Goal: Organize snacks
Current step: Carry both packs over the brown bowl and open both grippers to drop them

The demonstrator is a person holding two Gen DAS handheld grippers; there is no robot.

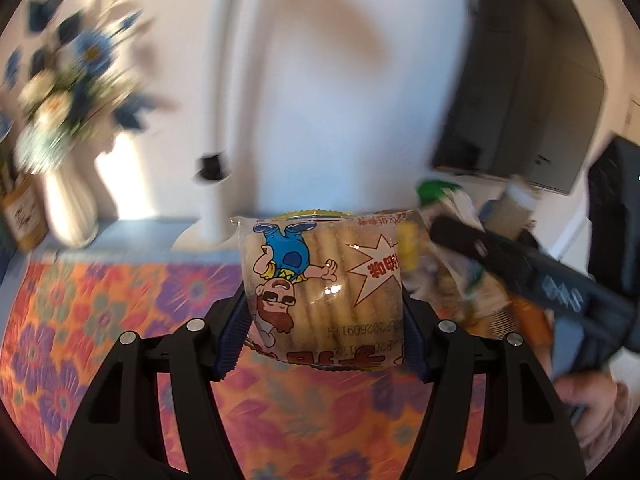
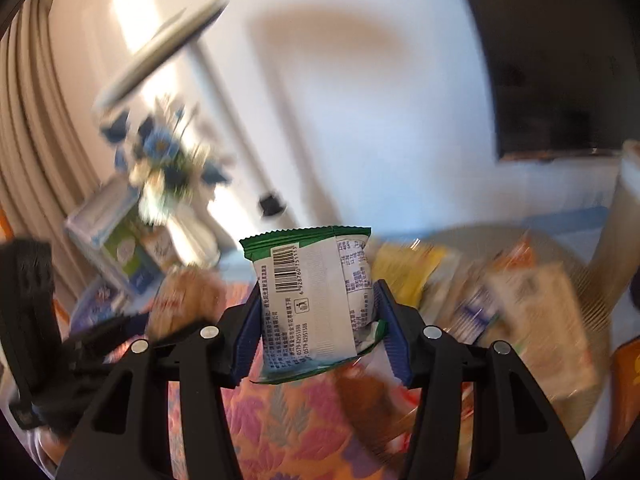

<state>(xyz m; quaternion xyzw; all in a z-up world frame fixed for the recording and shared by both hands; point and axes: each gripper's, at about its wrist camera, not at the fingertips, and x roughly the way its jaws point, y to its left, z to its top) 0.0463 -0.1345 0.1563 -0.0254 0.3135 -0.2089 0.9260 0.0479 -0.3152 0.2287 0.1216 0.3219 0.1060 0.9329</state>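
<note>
In the left wrist view my left gripper (image 1: pixel 322 306) is shut on a clear packet of biscuits (image 1: pixel 320 280) with a cartoon man printed on it, held upside down above the floral tablecloth (image 1: pixel 100 320). In the right wrist view my right gripper (image 2: pixel 320 320) is shut on a green and white snack packet (image 2: pixel 312 292), barcode side facing the camera. The two held packets are close side by side in the air. The biscuit packet (image 2: pixel 188 296) shows blurred at the left of the right wrist view.
A heap of mixed snack packets (image 2: pixel 520 300) lies blurred on a round woven tray (image 2: pixel 600 292) at the right. A white vase of blue flowers (image 1: pixel 68 208) and some cartons (image 2: pixel 116 248) stand at the table's back left. A hand (image 1: pixel 592 400) holds the right gripper's black frame (image 1: pixel 540 280).
</note>
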